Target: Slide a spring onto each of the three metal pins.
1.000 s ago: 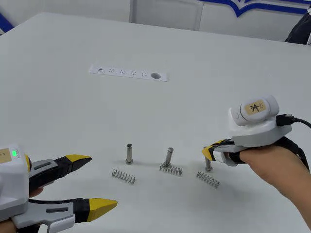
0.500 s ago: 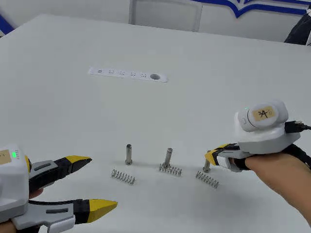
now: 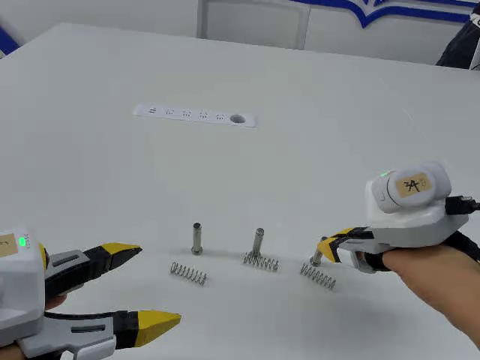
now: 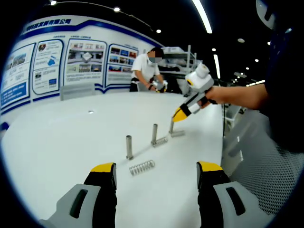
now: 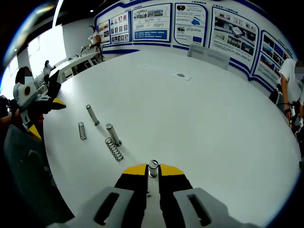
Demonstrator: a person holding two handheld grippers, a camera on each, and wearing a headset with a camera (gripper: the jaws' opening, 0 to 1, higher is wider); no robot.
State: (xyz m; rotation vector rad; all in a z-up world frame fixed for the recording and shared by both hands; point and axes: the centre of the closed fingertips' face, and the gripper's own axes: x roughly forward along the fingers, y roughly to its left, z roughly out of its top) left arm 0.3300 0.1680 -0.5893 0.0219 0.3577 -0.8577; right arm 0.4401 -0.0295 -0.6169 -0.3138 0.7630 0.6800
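A wide white table [image 3: 90, 172] takes up most of the scene. Near its front edge three short steel pins are lined up in a row. Three small coiled wire springs lie flat on the table beside them, all of them off the pins.

The right gripper [image 3: 326, 250] is black with yellow tips and a white housing. It reaches in from the right and is clamped on the right pin [image 3: 317, 259]. In the right gripper view the pin's round top shows pinched between the two yellow tips. From the head view the jaws cover the pin's upper part, so I cannot tell whether its foot rests on the table. The right spring [image 3: 317, 277] lies loose just beside that foot.

The middle pin [image 3: 258, 242] stands upright, with the middle spring [image 3: 260, 261] lying at its base. The left pin [image 3: 196, 238] also stands upright. The left spring [image 3: 187, 273] lies near it, on the person's side.

The left gripper [image 3: 142, 286] hovers at the lower left, well apart from the pins. Its jaws are spread wide and hold nothing.

Further back on the table lies a long white power strip [image 3: 195, 115] with a round hole at one end. A pale chair back [image 3: 251, 19] stands at the far edge. Blue-framed display boards [image 5: 190, 21] line the wall, and a person in a white shirt [image 4: 145, 71] stands in the distance.
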